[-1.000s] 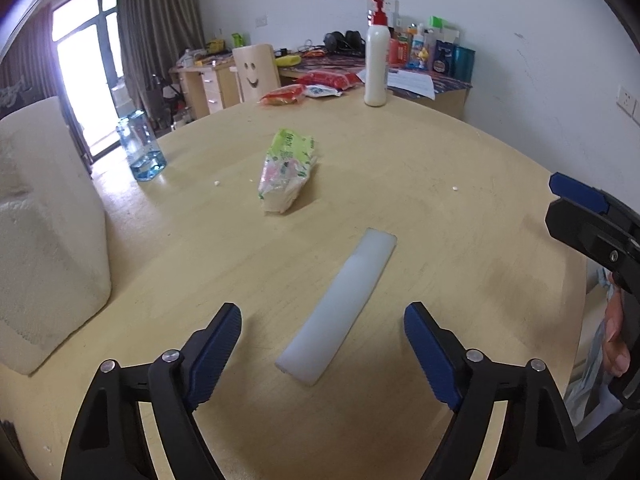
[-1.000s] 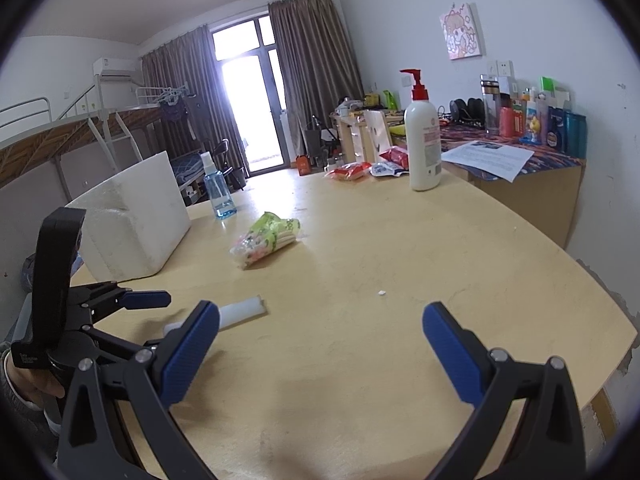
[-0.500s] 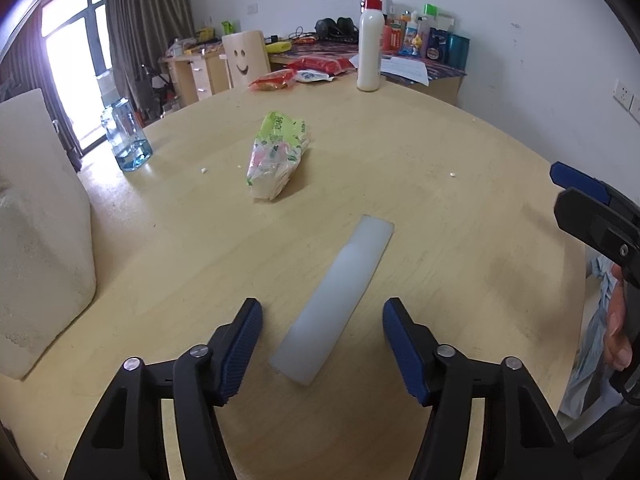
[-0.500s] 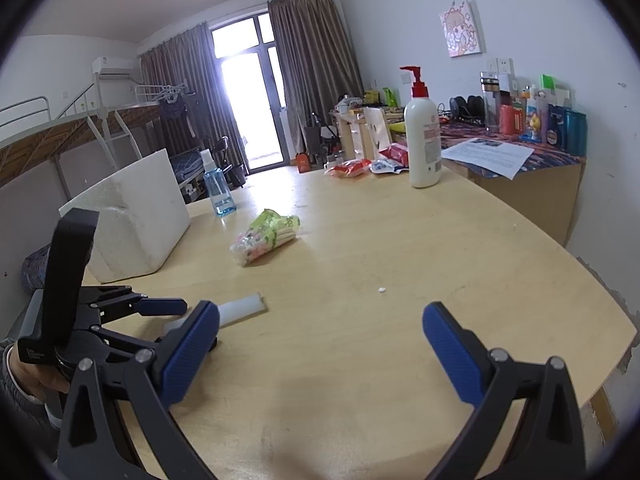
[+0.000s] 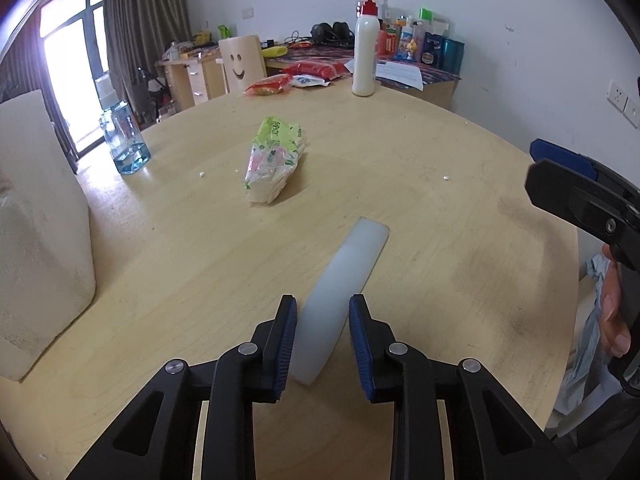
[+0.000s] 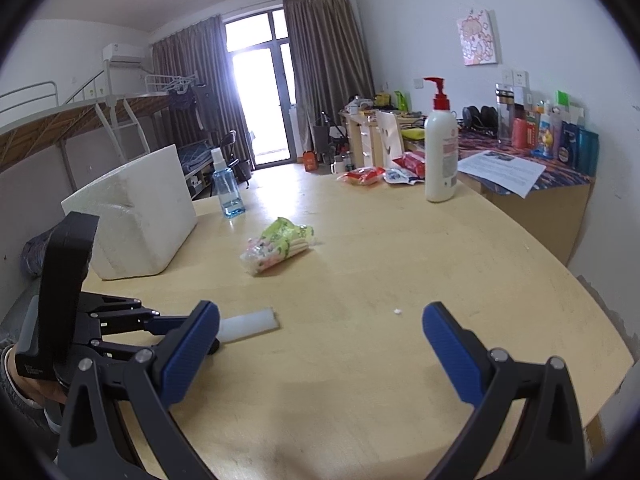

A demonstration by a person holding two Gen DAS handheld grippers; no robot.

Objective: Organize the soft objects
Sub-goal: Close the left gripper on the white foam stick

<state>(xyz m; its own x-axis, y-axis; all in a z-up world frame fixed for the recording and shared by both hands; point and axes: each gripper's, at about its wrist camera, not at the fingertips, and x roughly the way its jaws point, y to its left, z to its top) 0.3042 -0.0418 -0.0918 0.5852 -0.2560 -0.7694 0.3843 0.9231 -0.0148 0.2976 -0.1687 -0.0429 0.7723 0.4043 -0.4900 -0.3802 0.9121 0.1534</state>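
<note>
A long white foam strip point(image 5: 344, 280) lies on the round wooden table point(image 5: 440, 216); its near end sits between my left gripper's point(image 5: 322, 320) blue pads, which are shut on it. The strip's far end also shows in the right wrist view point(image 6: 250, 322). A green and pink soft packet point(image 5: 274, 160) lies farther back on the table, also in the right wrist view point(image 6: 280, 246). My right gripper point(image 6: 320, 340) is open and empty above the table's near edge, to the right of the left gripper.
A big white foam block point(image 5: 36, 232) stands at the left. A blue spray bottle point(image 5: 122, 136), a white pump bottle point(image 5: 366, 52) and red snack packets point(image 5: 296, 76) stand at the far side. A cluttered desk point(image 6: 520, 160) lies beyond.
My left gripper has moved forward and down over the strip's near end and its jaws have closed from wide open onto it. The right gripper has barely moved.
</note>
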